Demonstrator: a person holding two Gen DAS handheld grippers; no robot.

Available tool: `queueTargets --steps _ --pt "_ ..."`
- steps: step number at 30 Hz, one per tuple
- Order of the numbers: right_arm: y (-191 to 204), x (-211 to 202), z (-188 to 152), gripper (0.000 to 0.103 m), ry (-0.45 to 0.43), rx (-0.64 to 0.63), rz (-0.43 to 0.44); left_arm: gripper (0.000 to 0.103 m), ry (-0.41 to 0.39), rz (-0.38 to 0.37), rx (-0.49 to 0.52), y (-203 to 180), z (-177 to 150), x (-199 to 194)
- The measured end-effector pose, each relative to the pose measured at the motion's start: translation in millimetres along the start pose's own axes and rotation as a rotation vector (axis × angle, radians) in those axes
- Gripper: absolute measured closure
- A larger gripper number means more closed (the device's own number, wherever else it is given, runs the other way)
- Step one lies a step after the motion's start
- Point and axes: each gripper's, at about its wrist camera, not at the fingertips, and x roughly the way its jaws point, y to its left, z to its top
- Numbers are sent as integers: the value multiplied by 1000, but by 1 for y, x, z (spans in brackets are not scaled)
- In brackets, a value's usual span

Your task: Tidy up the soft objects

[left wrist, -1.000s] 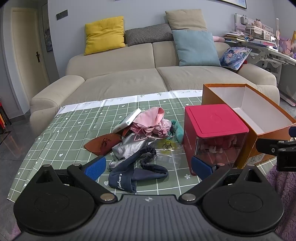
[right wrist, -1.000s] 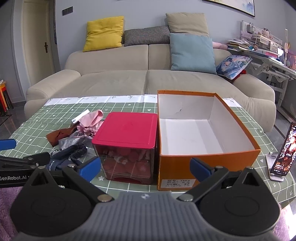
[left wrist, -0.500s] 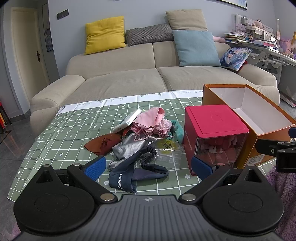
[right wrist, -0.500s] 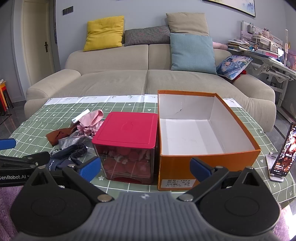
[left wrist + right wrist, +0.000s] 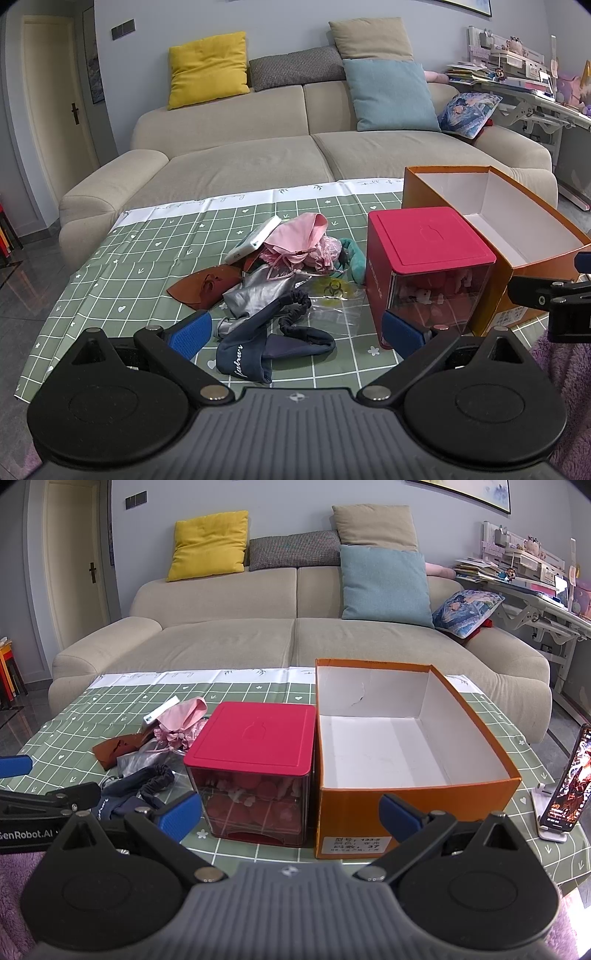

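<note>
Even soft indoor light, sharp focus, strong fisheye bending, dark corners.

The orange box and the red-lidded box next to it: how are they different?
The orange box is open on top and looks empty, showing white inner walls; the red-lidded box is closed, with pink and red things visible through its clear sides. The orange box is cardboard, long and wide; the red-lidded box is a smaller cube, seemingly plastic. Both stand upright, side by side on the green checked tablecloth.

Empty orange box [image 5: 413, 794] beside red-lidded container [image 5: 255, 746]
</note>
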Motion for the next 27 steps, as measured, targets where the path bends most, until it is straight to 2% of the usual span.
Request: queueTargets --steps 21,27 --pt "2 0 -2 3 5 -4 -2 0 15 -6 -2 -3 -2 0" --pt "11 -3 0 3 -15 -43 -1 0 20 -17 -7 0 4 -5"
